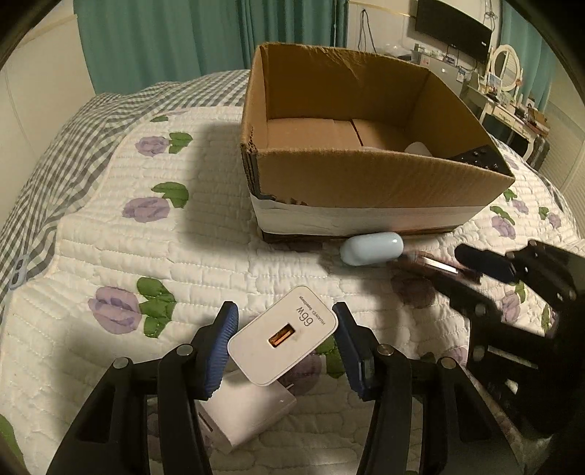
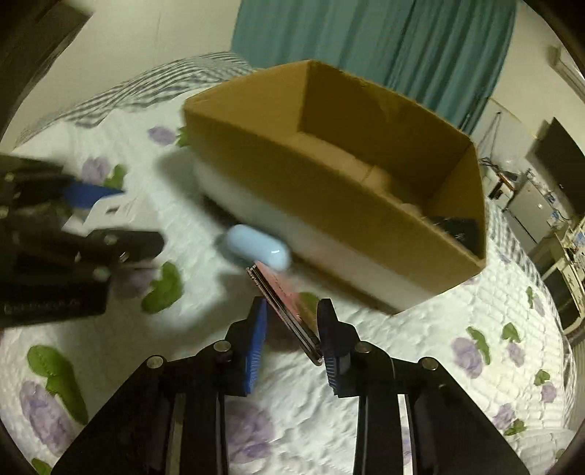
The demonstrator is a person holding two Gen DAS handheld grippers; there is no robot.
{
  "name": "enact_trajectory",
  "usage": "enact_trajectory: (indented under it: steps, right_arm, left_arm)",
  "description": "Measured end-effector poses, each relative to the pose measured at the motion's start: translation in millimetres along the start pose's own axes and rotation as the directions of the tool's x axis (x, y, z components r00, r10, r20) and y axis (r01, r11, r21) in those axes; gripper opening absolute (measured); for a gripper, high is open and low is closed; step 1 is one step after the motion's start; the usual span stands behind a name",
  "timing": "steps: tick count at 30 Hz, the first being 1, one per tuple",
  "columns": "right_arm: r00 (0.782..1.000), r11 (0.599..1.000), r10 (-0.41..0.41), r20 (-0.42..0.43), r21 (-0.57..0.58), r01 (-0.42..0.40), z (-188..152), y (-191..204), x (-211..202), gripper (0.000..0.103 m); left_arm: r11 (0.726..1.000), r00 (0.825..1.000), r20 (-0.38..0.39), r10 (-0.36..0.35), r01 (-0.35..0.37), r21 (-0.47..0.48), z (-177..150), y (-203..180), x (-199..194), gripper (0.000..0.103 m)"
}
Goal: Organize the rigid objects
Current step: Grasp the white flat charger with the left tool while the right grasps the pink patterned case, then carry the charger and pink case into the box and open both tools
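Observation:
My left gripper [image 1: 285, 325] is shut on a white 66W charger [image 1: 283, 334] and holds it above the quilt. A second white charger [image 1: 245, 413] lies under it. My right gripper [image 2: 292, 321] is shut on a flat pink phone-like slab [image 2: 283, 303], held tilted on edge; it also shows in the left wrist view [image 1: 438, 265]. A pale blue oval case [image 1: 371, 247] lies on the bed against the front of the open cardboard box [image 1: 380, 182], also seen in the right wrist view [image 2: 257, 246]. The box [image 2: 329, 204] holds a black remote [image 1: 479, 157] and a white object [image 1: 418, 149].
The bed carries a white quilt [image 1: 182, 263] with purple flowers and a grey checked sheet [image 1: 65, 146] at the far side. Teal curtains [image 1: 204, 36] hang behind. A dresser with a mirror [image 1: 506, 65] and a wall TV [image 1: 453, 25] stand at the right.

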State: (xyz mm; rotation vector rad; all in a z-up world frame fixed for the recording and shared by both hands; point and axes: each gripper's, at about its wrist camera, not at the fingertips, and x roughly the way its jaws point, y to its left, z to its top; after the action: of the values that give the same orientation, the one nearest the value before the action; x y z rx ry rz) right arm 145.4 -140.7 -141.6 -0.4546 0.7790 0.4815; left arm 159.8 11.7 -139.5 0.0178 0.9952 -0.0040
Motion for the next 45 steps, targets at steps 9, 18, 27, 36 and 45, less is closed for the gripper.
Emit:
enact_trajectory:
  steps: [9,18,27,36,45]
  right_arm:
    - [0.997,0.993,0.079,0.001,0.089,-0.079,6.9,-27.0,8.1,0.012]
    - [0.989,0.978,0.132,0.066,0.156,-0.141,14.9,-43.0,-22.0,0.009]
    - [0.982,0.975,0.129,0.137,0.163,-0.151,28.0,-40.5,-54.8,0.009]
    - [0.971,0.983,0.070,0.228,0.151,-0.106,73.5,-59.7,-101.6,0.009]
    - [0.968,0.986,0.008,0.252,0.160,-0.050,127.3,-104.8,-85.7,0.009]
  left_arm:
    - [0.999,1.000,-0.019,-0.004,0.005,0.044,-1.3,-7.2,8.8,0.053]
    - [0.999,0.999,0.052,-0.009,0.006,0.050,3.2,-12.5,-20.6,0.052]
    - [0.999,0.991,0.129,-0.033,0.029,0.026,20.3,-15.3,-62.0,0.052]
    - [0.997,0.963,0.259,-0.072,0.062,0.049,68.9,-20.1,-107.4,0.052]
    - [0.998,0.952,0.299,-0.064,0.057,0.032,133.2,-22.5,-79.9,0.052]
